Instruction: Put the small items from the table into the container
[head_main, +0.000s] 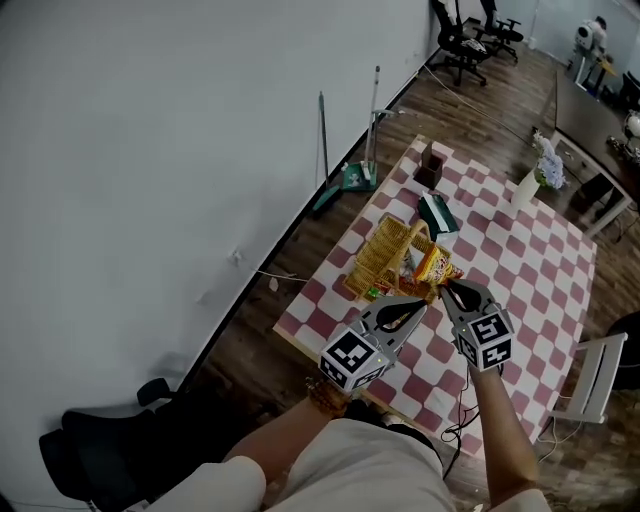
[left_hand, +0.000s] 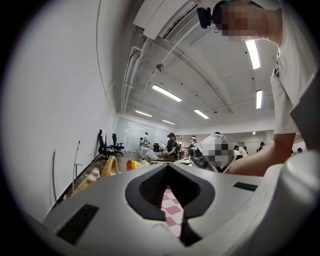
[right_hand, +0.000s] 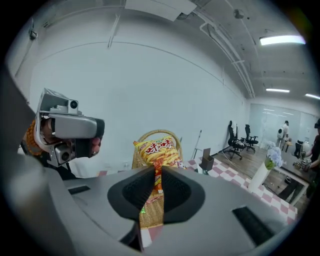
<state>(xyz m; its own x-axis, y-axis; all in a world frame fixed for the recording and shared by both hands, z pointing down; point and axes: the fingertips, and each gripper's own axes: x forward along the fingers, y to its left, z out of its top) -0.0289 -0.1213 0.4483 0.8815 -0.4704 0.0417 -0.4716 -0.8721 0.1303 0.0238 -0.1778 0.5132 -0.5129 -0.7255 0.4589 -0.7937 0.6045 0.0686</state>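
Observation:
A yellow and orange snack packet (head_main: 435, 264) hangs over the near end of the wicker basket (head_main: 383, 252) on the pink checked table (head_main: 520, 270). My right gripper (head_main: 448, 286) is shut on the packet's lower edge. In the right gripper view the packet (right_hand: 156, 149) stands up between the pads of the right gripper (right_hand: 156, 172), with the basket handle (right_hand: 144, 135) behind it. My left gripper (head_main: 421, 301) hovers just left of the right one, near the basket's front corner. Its jaws meet at the tips, and nothing is held in the left gripper (left_hand: 168, 166).
Small items lie inside the basket. Behind it on the table are a green packet (head_main: 437, 212), a dark brown box (head_main: 432, 165) and a white vase with flowers (head_main: 528, 183). A white chair (head_main: 596, 374) stands at the table's right. A mop (head_main: 352, 176) leans against the wall.

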